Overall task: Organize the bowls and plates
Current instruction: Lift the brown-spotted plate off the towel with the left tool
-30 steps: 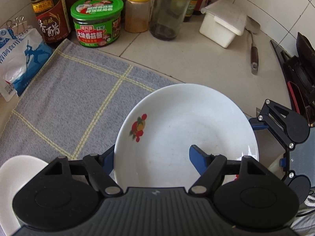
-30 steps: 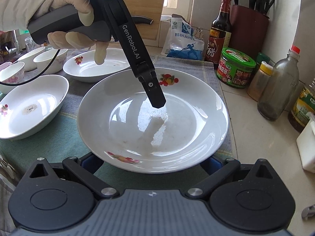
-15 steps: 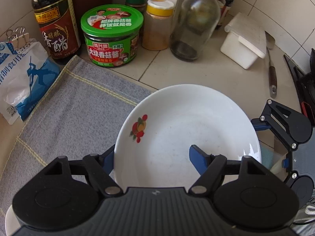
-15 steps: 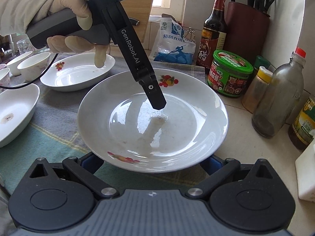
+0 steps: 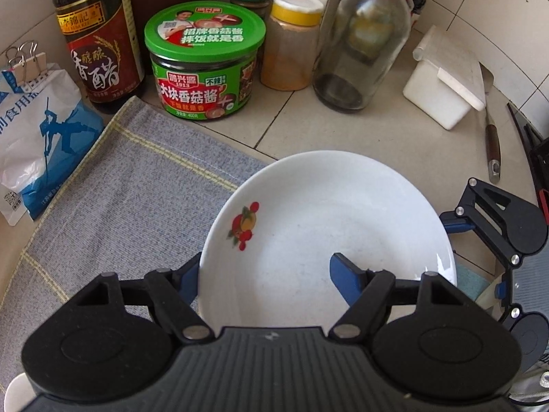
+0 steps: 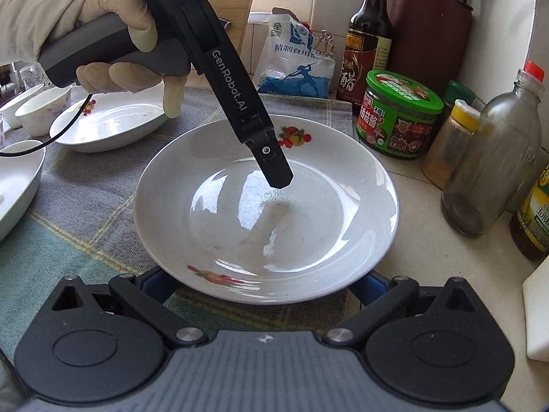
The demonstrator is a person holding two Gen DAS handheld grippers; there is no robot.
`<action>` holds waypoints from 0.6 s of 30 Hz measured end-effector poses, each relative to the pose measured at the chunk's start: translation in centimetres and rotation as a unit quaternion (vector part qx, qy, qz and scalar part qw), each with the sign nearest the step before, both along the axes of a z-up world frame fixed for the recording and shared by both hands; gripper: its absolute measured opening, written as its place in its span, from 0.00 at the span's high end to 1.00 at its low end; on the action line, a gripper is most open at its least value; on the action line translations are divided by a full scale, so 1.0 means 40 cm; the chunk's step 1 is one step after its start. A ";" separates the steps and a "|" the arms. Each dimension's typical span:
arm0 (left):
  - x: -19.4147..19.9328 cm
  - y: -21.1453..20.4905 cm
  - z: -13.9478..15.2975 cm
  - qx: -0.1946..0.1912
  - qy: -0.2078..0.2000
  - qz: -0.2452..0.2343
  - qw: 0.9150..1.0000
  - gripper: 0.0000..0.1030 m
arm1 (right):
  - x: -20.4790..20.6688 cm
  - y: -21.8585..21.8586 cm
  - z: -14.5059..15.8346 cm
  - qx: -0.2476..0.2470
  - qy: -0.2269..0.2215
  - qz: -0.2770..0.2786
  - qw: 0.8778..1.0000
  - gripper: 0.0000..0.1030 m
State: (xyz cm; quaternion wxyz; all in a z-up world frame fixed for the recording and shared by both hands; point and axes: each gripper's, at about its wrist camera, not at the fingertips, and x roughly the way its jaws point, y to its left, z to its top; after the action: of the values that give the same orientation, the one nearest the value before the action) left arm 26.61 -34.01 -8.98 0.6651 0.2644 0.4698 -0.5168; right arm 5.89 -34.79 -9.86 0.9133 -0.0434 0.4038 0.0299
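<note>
The left gripper (image 5: pixel 264 273) is pinching the rim of the round white plate with little fruit pictures (image 5: pixel 326 226), one finger under it and one finger (image 6: pixel 271 164) inside. The right gripper (image 6: pixel 264 283) is reaching under the near rim, but I cannot tell if it is squeezing. The plate is hanging over the edge of the grey checked cloth (image 5: pixel 130 185), close to the green-lidded sauce jar (image 6: pixel 399 113) and the empty glass bottle (image 6: pixel 494 151). The shiny plate could be slipping from such a small pinch and breaking. Swinging sideways could be knocking the jar or bottle over.
</note>
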 end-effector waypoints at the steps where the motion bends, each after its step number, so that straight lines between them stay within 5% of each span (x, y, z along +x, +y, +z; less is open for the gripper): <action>1: 0.001 0.000 -0.002 0.000 0.001 0.002 1.000 0.27 | 0.001 -0.001 0.000 0.002 0.000 -0.001 1.000 0.00; 18: -0.027 0.023 0.007 -0.024 -0.021 0.025 0.999 0.24 | -0.021 0.000 0.007 0.005 -0.008 -0.021 1.000 0.00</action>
State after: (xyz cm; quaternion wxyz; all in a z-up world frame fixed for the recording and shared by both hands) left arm 25.53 -33.10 -8.69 0.6939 0.2474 0.4493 -0.5054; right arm 5.04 -34.80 -9.60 0.9171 -0.0303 0.3972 0.0121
